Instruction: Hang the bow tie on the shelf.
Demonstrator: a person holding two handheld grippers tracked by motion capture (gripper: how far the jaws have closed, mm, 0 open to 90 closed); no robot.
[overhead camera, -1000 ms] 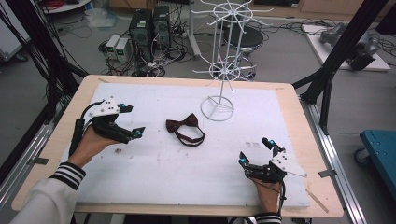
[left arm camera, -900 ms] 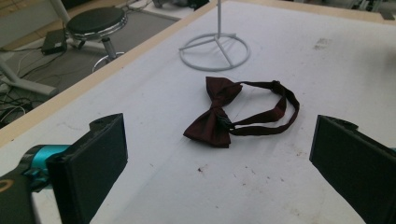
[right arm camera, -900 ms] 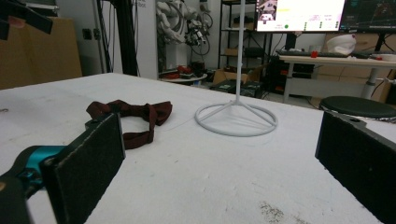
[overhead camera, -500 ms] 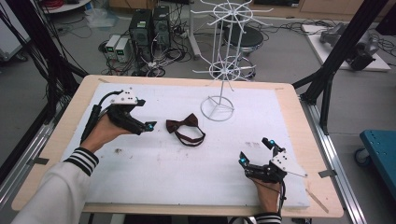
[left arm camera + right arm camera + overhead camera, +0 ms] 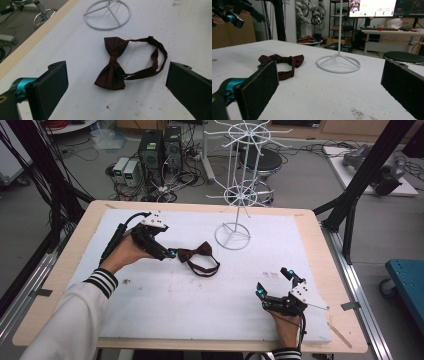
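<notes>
**Bow tie, left gripper on approach**

Item: dark maroon fabric bow tie with looped strap [image 5: 198,259], flat on the white foam-covered table [image 5: 150,310], centre of the high view, near the white wire display stand [image 5: 233,236].

Left gripper [image 5: 170,254]: jaws spread wide, empty, tips just beside the bow's left wing. In the left gripper view the bow [image 5: 112,63] lies dead ahead between the jaws, long axis running away from the camera.

Right gripper [image 5: 274,283]: open, empty, lower right, well apart. Left is nearer.
</notes>
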